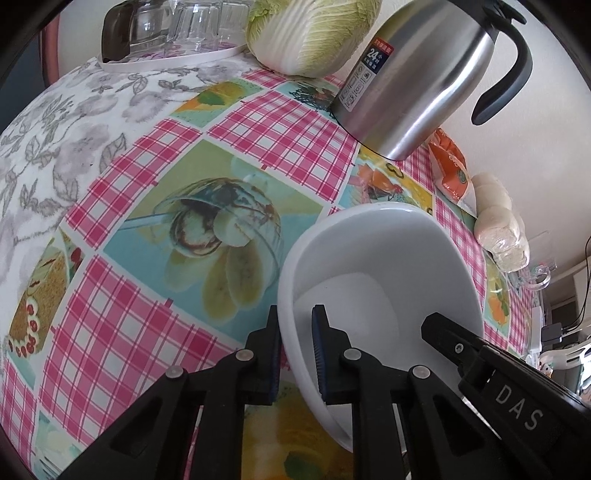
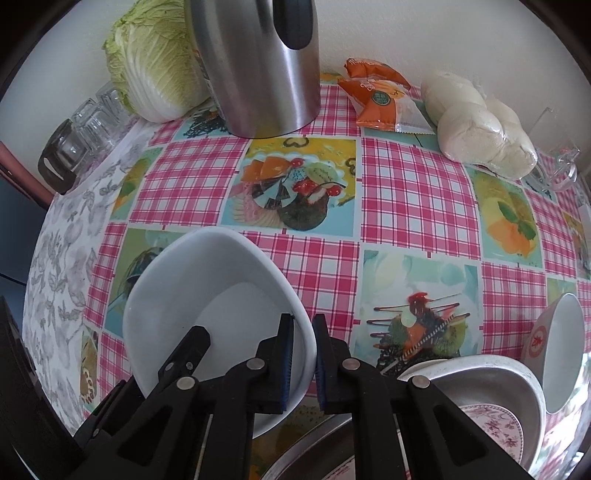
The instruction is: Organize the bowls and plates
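A white squarish bowl is held between both grippers above the checked tablecloth. My left gripper is shut on the bowl's left rim, one finger inside and one outside. My right gripper is shut on the bowl's right rim in the same way. The right gripper's finger shows inside the bowl in the left wrist view. At lower right in the right wrist view lie a metal dish, a floral plate and a white bowl with a red mark tilted on its side.
A steel thermos jug and a napa cabbage stand at the back. A tray of glasses sits back left. An orange snack packet and bagged buns lie back right.
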`<control>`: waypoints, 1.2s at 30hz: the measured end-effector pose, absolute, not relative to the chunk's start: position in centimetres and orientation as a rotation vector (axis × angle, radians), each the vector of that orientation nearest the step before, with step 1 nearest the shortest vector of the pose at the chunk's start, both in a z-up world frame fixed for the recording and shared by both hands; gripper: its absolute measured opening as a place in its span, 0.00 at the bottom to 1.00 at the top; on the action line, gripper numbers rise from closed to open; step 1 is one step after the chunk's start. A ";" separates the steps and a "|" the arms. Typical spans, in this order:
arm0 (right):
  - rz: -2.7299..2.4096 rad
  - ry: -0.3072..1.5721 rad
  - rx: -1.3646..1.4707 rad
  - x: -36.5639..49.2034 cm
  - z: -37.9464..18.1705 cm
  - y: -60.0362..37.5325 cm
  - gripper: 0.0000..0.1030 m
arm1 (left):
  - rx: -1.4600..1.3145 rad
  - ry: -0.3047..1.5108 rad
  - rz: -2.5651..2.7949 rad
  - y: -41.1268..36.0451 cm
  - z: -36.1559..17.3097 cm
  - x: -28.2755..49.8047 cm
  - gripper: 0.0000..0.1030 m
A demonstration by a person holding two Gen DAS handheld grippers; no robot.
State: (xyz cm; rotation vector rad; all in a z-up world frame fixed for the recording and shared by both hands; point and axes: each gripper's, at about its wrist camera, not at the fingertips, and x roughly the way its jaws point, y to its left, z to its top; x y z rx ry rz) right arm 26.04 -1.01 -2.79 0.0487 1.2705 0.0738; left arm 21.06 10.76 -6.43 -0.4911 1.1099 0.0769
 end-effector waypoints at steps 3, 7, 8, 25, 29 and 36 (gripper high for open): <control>0.084 1.256 0.050 25.7 -2.3 -0.9 0.11 | -0.488 1.098 0.086 10.8 -5.8 20.6 0.16; 0.096 1.234 0.052 25.2 -1.3 -0.9 0.11 | -0.491 1.077 0.086 10.8 -4.7 20.0 0.16; 0.100 1.227 0.053 25.0 -0.9 -0.9 0.11 | -0.489 1.072 0.086 10.8 -4.4 19.8 0.16; 0.167 1.111 0.131 20.4 5.6 -2.0 0.09 | -0.428 0.930 0.060 10.8 2.8 15.8 0.15; 0.173 1.085 0.159 19.1 7.0 -2.9 0.09 | -0.389 0.925 0.060 9.6 4.7 15.0 0.15; 0.168 1.034 0.197 17.0 9.4 -5.5 0.09 | -0.358 0.879 0.014 7.5 7.5 13.2 0.15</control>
